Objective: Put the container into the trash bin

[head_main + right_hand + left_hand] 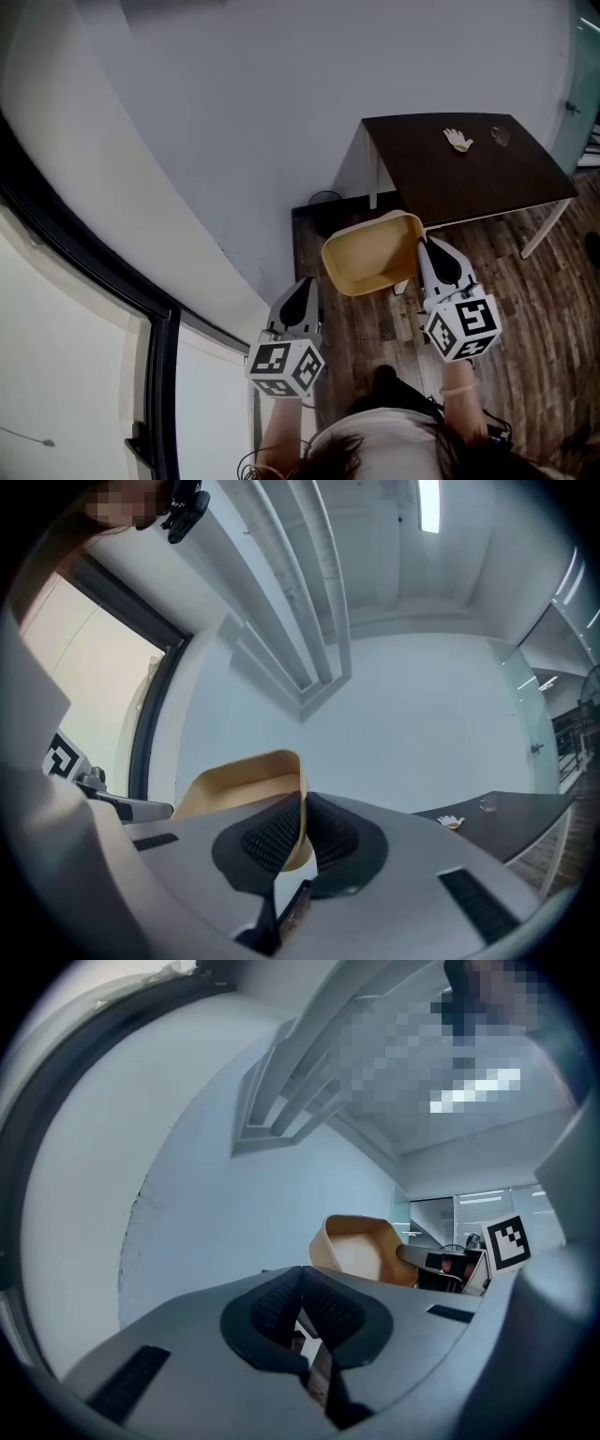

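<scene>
Over wood floor, right gripper fingers clamp the container wall; left gripper fingers meet, empty.

Left claw closed, empty; right claw clamps the container rim.

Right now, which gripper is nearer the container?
Right. The right gripper is shut on the rim of the container; the left gripper, shut and empty, is apart from it, at its left side.

A white wall closes off the left and front, a dark table blocks the right, and open wood floor lies between.
</scene>
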Tool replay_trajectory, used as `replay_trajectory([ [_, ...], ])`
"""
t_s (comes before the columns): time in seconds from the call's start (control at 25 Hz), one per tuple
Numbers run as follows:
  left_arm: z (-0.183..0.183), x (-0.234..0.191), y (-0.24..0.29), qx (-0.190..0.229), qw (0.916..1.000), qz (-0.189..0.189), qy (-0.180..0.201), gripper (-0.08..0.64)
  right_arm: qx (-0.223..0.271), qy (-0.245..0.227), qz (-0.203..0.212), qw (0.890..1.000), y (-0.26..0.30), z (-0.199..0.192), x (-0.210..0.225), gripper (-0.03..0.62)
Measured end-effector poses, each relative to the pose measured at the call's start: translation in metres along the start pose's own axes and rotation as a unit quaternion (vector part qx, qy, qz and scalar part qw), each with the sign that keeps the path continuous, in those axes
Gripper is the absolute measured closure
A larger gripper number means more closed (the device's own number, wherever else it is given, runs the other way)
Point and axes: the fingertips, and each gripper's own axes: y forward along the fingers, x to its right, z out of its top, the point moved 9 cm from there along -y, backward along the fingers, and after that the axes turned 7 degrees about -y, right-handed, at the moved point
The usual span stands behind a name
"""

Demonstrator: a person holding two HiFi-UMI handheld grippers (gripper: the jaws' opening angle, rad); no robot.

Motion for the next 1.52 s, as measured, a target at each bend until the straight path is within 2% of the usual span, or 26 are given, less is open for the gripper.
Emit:
replay_trajectory([
  [0.4,0.003,-0.024,0.056,-0.004,1.0,0.008,0.0,0.54,-0.022,0.014,0.013,1.0,0.061,-0.022,0.015,0.572],
  [1.0,0.02,-0.04,0.209,-0.019,0.999,0.032,0.022,0.54,-0.032,0.044,0.024,0.998,0.191,-0.048,0.117,0.572],
  [1.32,0.017,-0.048,0.281,-0.025,0.9986,0.044,0.013,0.54,-0.04,0.064,0.028,0.997,0.251,-0.068,0.176,0.572],
  [1.52,0.019,-0.063,0.311,-0.029,0.998,0.056,0.01,0.54,-0.045,0.073,0.03,0.996,0.286,-0.078,0.192,0.572],
])
